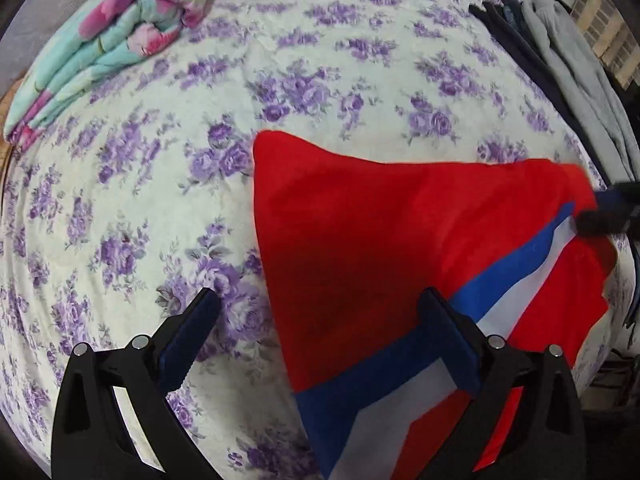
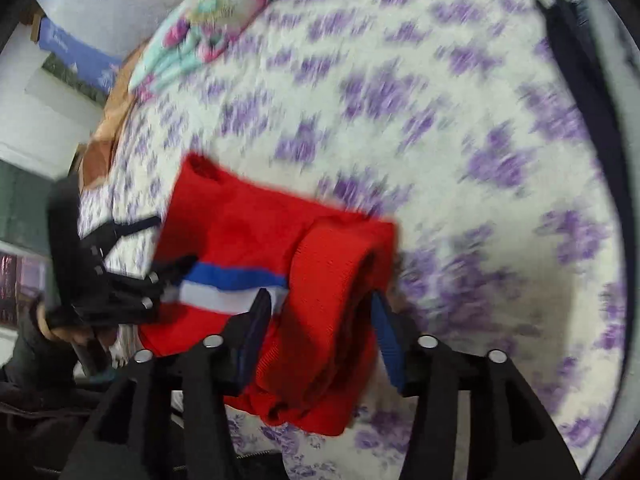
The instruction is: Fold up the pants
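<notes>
Red pants (image 1: 380, 232) with a blue and white side stripe (image 1: 500, 280) lie partly folded on the floral bedsheet (image 1: 120, 208). My left gripper (image 1: 320, 340) stands wide open just above them, its right finger over the stripe and its left finger over bare sheet. In the right wrist view, the left gripper (image 2: 168, 280) sits at the stripe end of the pants (image 2: 240, 232), with a hand (image 2: 60, 332) on its handle. My right gripper (image 2: 320, 336) has its jaws apart around the rolled red waist end (image 2: 332, 280). The picture is blurred, and the pads do not look pressed in.
A folded floral quilt (image 1: 112, 40) lies at the far left of the bed, and it shows again as the quilt (image 2: 208, 20). Dark and grey garments (image 1: 560, 80) hang along the bed's right edge. A wall with a poster (image 2: 80, 56) is beyond the left side.
</notes>
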The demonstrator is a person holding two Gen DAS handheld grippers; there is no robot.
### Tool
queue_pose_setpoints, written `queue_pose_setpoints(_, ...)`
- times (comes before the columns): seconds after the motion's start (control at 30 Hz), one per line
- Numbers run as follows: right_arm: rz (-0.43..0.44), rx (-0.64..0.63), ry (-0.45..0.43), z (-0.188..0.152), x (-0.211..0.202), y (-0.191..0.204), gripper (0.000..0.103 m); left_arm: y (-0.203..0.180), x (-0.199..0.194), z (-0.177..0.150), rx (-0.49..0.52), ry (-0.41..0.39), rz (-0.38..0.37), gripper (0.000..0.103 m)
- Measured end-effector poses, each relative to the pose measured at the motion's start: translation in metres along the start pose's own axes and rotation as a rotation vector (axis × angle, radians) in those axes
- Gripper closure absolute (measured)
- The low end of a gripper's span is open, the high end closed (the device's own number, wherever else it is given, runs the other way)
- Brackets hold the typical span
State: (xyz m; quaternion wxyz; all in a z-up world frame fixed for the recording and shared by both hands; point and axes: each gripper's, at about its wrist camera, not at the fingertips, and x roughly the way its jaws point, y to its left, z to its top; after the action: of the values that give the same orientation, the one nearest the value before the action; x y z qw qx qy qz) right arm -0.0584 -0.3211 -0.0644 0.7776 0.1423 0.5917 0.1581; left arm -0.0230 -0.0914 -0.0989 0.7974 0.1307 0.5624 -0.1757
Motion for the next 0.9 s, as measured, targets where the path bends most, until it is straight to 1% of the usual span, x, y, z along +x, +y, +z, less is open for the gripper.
queue_pose_setpoints(0.03,-0.034,0.011,-0.055,0.002,-0.013,0.0,0.05,0.001,-0.003,0.0,-0.006,-0.001,-0.019,0.005)
queue_pose_setpoints(0.07,-0.053,0.019,-0.088,0.004,-0.019,0.001,0.048,0.003,-0.005,-0.001,-0.016,-0.001,-0.028,0.005)
queue_pose_setpoints(0.1,-0.039,0.027,-0.119,0.007,-0.024,0.004,0.049,0.004,-0.007,0.0,-0.029,-0.001,-0.03,0.005)
queue_pose_setpoints(0.13,0.009,0.024,-0.132,0.01,-0.023,0.01,0.05,0.005,-0.009,0.0,-0.035,-0.005,-0.032,0.005)
queue_pose_setpoints(0.2,0.069,0.005,-0.12,0.02,-0.011,0.022,0.057,0.004,-0.013,0.004,-0.047,-0.019,-0.067,0.005)
queue_pose_setpoints(0.23,0.087,-0.003,-0.102,0.022,-0.001,0.031,0.057,0.003,-0.014,0.005,-0.052,-0.016,-0.086,0.005)
queue_pose_setpoints(0.3,0.064,-0.019,-0.083,0.027,0.017,0.046,0.057,0.0,-0.012,0.008,-0.077,0.012,-0.149,0.005)
queue_pose_setpoints(0.33,0.031,-0.027,-0.055,0.028,0.031,0.051,0.057,-0.001,-0.007,0.009,-0.091,0.025,-0.166,0.005)
queue_pose_setpoints(0.37,0.018,-0.029,-0.033,0.028,0.039,0.051,0.057,-0.002,-0.001,0.009,-0.096,0.038,-0.163,0.005)
queue_pose_setpoints(0.4,-0.001,-0.03,-0.022,0.028,0.046,0.049,0.059,-0.002,0.008,0.007,-0.098,0.063,-0.148,0.005)
queue_pose_setpoints(0.43,0.002,-0.033,-0.028,0.027,0.051,0.043,0.062,-0.001,0.019,0.005,-0.101,0.086,-0.137,0.004)
queue_pose_setpoints(0.47,0.017,-0.029,-0.034,0.025,0.05,0.038,0.068,0.002,0.022,0.002,-0.108,0.061,-0.154,0.004)
queue_pose_setpoints(0.5,0.031,-0.015,-0.038,0.025,0.047,0.032,0.071,0.002,0.02,0.001,-0.098,0.044,-0.154,0.004)
queue_pose_setpoints(0.53,0.051,0.008,-0.039,0.025,0.042,0.026,0.071,0.001,0.018,0.0,-0.085,0.043,-0.147,0.004)
queue_pose_setpoints(0.57,0.065,0.023,-0.041,0.023,0.038,0.024,0.07,0.0,0.016,-0.001,-0.079,0.04,-0.139,0.004)
queue_pose_setpoints(0.63,0.079,0.03,-0.044,0.019,0.027,0.024,0.058,0.002,0.009,-0.004,-0.078,0.04,-0.114,0.004)
queue_pose_setpoints(0.7,0.071,-0.01,-0.061,0.013,0.013,0.035,0.032,0.006,-0.001,-0.009,-0.094,0.038,-0.103,0.005)
queue_pose_setpoints(0.73,0.064,-0.044,-0.07,0.008,0.006,0.045,0.029,0.008,-0.007,-0.015,-0.104,0.035,-0.116,0.005)
queue_pose_setpoints(0.77,0.072,-0.078,-0.063,0.003,0.003,0.053,0.028,0.01,-0.011,-0.018,-0.108,0.032,-0.132,0.005)
queue_pose_setpoints(0.83,0.093,-0.132,-0.021,-0.008,0.004,0.066,0.028,0.011,-0.022,-0.029,-0.106,0.02,-0.172,0.005)
queue_pose_setpoints(0.87,0.076,-0.15,0.006,-0.013,0.008,0.068,0.027,0.009,-0.024,-0.033,-0.102,0.018,-0.179,0.005)
queue_pose_setpoints(0.9,0.031,-0.176,0.037,-0.02,0.014,0.069,0.027,0.006,-0.025,-0.038,-0.09,0.023,-0.178,0.005)
